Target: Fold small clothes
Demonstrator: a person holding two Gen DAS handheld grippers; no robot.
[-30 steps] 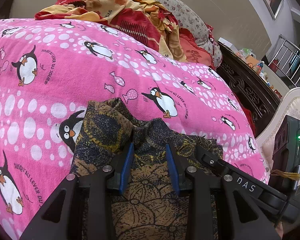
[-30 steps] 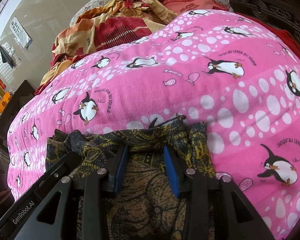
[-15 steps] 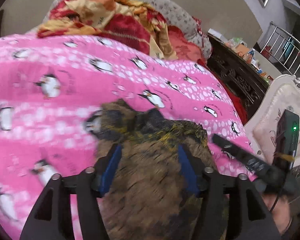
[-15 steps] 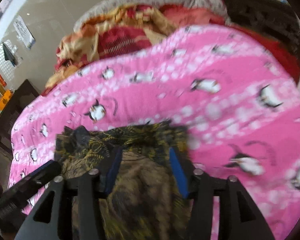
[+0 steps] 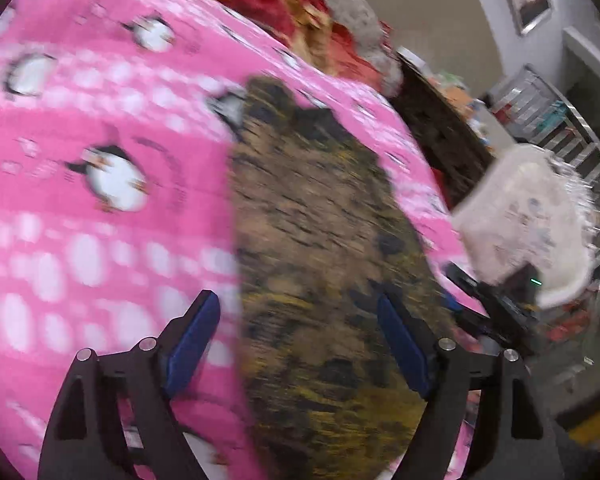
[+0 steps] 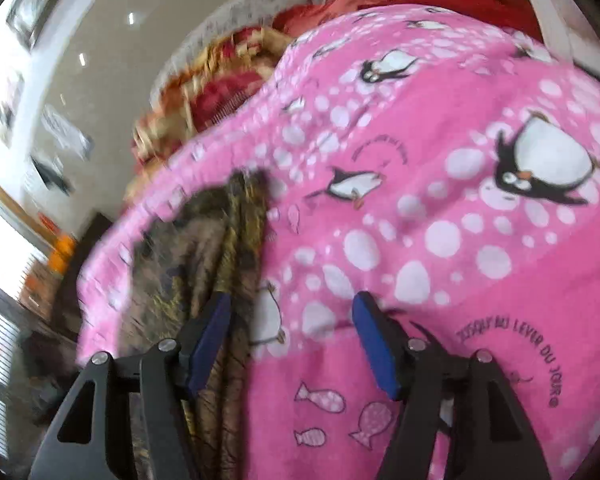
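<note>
A dark garment with a yellow-brown pattern (image 5: 320, 264) lies flat on the pink penguin blanket (image 5: 100, 240). My left gripper (image 5: 300, 332) is open and empty, jaws wide, above the garment's near left edge. In the right wrist view the garment (image 6: 196, 248) lies at the left, folded into a narrow strip. My right gripper (image 6: 292, 332) is open and empty over the blanket (image 6: 460, 200), its left finger (image 6: 208, 332) at the garment's right edge. The right gripper's body (image 5: 496, 304) shows at the garment's right side in the left wrist view. Both views are motion-blurred.
A heap of red and orange bedding (image 5: 300, 12) lies at the far end of the bed, also visible in the right wrist view (image 6: 220, 92). A dark carved bed frame (image 5: 440, 120) and a white cushioned chair (image 5: 528, 216) stand to the right.
Both grippers have opened wide and let go of the garment. Both have pulled back and swung apart, the left toward the left, the right toward the right. The garment now lies flat.
</note>
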